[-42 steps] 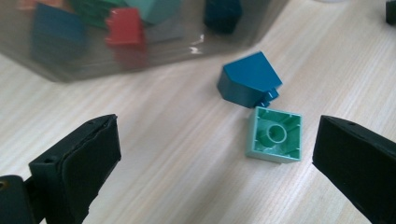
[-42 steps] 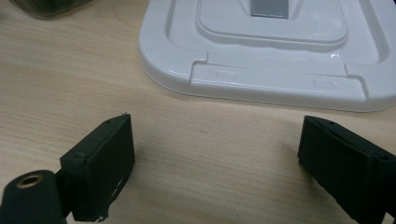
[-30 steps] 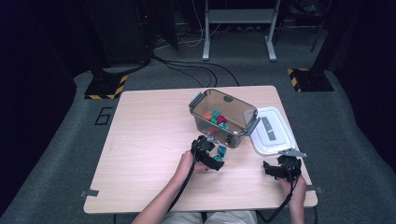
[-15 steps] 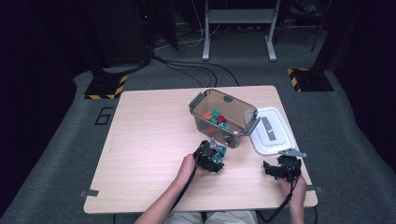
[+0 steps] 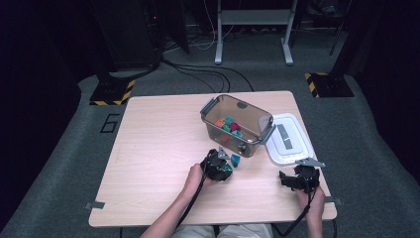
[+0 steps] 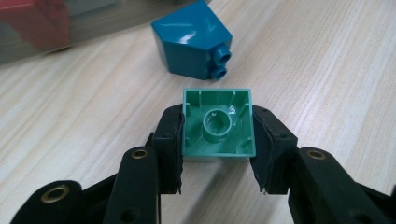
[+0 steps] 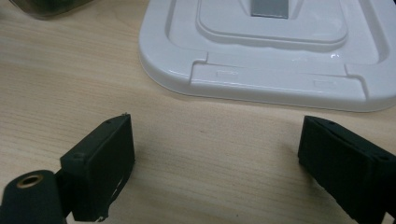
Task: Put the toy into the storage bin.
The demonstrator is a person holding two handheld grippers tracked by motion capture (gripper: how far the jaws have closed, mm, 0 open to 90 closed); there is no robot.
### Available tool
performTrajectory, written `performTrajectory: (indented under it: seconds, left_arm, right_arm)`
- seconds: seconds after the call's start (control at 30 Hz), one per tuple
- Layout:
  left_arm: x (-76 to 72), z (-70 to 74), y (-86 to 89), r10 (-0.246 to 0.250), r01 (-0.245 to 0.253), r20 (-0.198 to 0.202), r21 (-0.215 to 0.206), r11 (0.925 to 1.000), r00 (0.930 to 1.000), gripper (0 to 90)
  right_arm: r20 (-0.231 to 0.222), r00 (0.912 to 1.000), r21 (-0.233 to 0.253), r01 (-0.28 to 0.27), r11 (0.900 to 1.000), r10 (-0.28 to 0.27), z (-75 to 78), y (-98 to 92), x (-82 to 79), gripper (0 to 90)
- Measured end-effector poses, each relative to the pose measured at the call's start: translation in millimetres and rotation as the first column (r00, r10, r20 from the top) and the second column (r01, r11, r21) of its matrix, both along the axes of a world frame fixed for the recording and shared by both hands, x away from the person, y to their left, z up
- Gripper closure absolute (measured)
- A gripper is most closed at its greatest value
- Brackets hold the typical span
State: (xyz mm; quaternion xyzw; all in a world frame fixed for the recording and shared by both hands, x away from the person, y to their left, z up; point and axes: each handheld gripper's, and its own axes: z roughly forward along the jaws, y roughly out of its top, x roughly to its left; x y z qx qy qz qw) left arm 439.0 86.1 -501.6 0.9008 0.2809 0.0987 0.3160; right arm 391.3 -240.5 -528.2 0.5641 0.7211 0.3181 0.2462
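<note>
A green brick (image 6: 218,128) sits between the jaws of my left gripper (image 6: 217,142), its hollow underside facing the camera; the gripper is shut on its two sides, low over the table. Just beyond it a dark blue-teal sloped brick (image 6: 194,39) lies on its side on the wood, also seen as a small teal brick (image 5: 235,159) in front of the clear box (image 5: 216,130). My left gripper (image 5: 225,166) is beside that brick. My right gripper (image 7: 215,154) stands open with nothing between its fingers, close to the white lid (image 7: 280,70).
The clear box holds several coloured bricks (image 5: 229,124) and stands at the table's middle right. Its white lid (image 5: 289,139) lies flat to the right of it. My right gripper (image 5: 293,176) is near the table's front right corner (image 5: 329,215).
My left gripper has shifted slightly toward the person's side of the table. The right gripper has not moved.
</note>
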Motion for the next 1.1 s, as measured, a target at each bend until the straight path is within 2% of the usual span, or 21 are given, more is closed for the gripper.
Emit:
performTrajectory:
  seconds: [0.43, 0.73, 0.8, 0.9, 0.93, 1.1]
  left_arm:
    - [3.8, 20.5, 25.0, 0.059, -0.059, 0.042, -0.007, 0.9982, 0.9974, 58.4]
    - [12.9, 46.7, 43.4, 0.116, -0.114, 0.075, -0.032, 0.9929, 0.9904, 58.3]
    - [15.3, 52.2, 44.6, 0.110, -0.109, 0.067, -0.021, 0.9938, 0.9916, 58.4]
    - [17.4, 66.5, 46.7, 0.108, -0.108, 0.088, -0.005, 0.9941, 0.9902, 58.4]
    - [18.0, 69.6, 47.8, 0.111, -0.110, 0.090, -0.016, 0.9937, 0.9897, 58.4]
    - [24.2, 85.0, 50.9, 0.121, -0.121, 0.101, -0.012, 0.9926, 0.9875, 58.4]
  right_arm:
    - [0.000, 1.0000, 0.000, 0.000, 1.000, 0.000, 0.0, 0.0, 0.0, 10.3]
    - [0.001, 1.0000, 0.000, 0.001, 1.000, -0.001, 0.0, 0.0, 0.0, 10.4]
    - [0.000, 1.0000, 0.000, 0.001, 1.000, -0.001, 0.0, 0.0, 0.1, 10.4]
    - [-0.001, 1.0000, 0.000, 0.003, 1.000, -0.003, 0.1, 0.1, 0.6, 10.4]
    - [-0.001, 1.0000, 0.001, 0.004, 1.000, -0.004, 0.1, 0.1, 0.6, 10.4]
    - [0.001, 1.0000, 0.001, 0.005, 1.000, -0.005, 0.0, 0.1, 0.9, 10.5]
